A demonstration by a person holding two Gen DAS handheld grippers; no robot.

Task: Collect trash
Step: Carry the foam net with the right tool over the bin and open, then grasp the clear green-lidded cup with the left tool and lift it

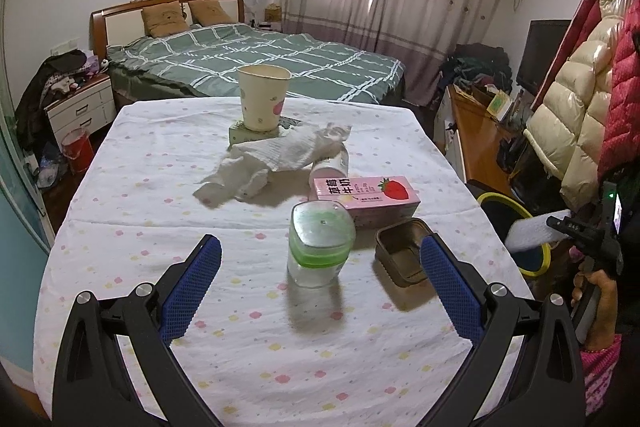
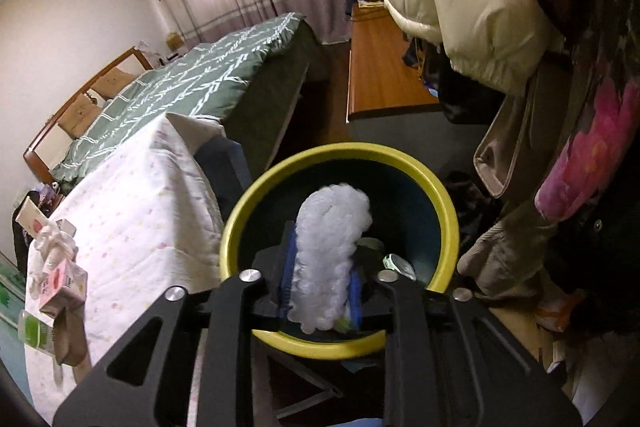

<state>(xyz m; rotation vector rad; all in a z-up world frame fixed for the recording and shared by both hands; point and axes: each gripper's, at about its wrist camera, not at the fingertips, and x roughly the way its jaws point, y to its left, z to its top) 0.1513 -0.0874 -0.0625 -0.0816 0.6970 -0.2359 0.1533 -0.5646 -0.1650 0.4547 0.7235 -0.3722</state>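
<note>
Right hand-held gripper point(image 2: 320, 291) held a white tissue wad point(image 2: 330, 251) between narrow jaws, directly over the yellow-rimmed bin point(image 2: 448, 195) beside the surface point(image 2: 140, 211). Advised: release fully over centre, confirming the wad drops clear.

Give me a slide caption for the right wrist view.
Right tool holding white tissue wad above yellow-rimmed bin.

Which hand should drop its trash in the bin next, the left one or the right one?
The right. The right gripper has the white tissue wad between its jaws directly above the yellow-rimmed bin. The left gripper hangs open and empty over the table, near the clear jar.
</note>
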